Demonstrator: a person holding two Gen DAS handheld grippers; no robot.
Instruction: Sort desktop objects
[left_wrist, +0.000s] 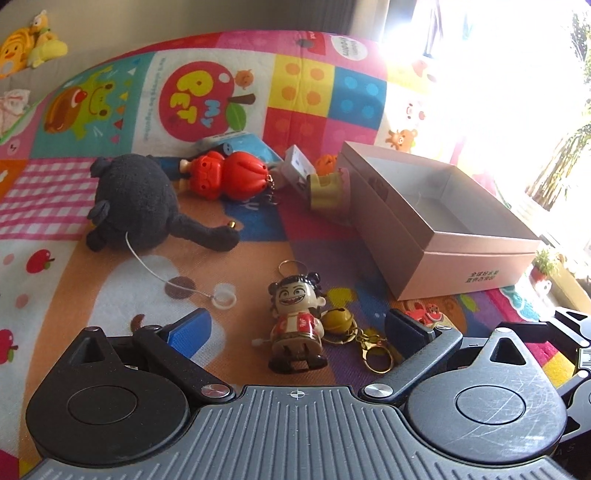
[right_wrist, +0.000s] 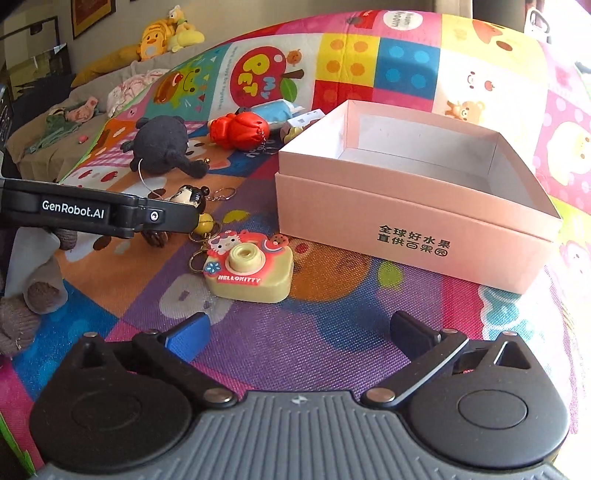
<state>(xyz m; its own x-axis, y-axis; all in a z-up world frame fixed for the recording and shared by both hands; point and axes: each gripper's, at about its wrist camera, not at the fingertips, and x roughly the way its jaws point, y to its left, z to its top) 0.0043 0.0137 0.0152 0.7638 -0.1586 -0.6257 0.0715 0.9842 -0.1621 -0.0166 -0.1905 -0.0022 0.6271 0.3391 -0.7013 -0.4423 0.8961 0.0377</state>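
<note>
Right wrist: jaws wide, empty.

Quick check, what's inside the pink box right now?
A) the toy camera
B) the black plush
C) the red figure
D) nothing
D: the pink box shows only its bare white floor, while the toy camera, black plush and red figure all lie outside it on the mat.
</note>
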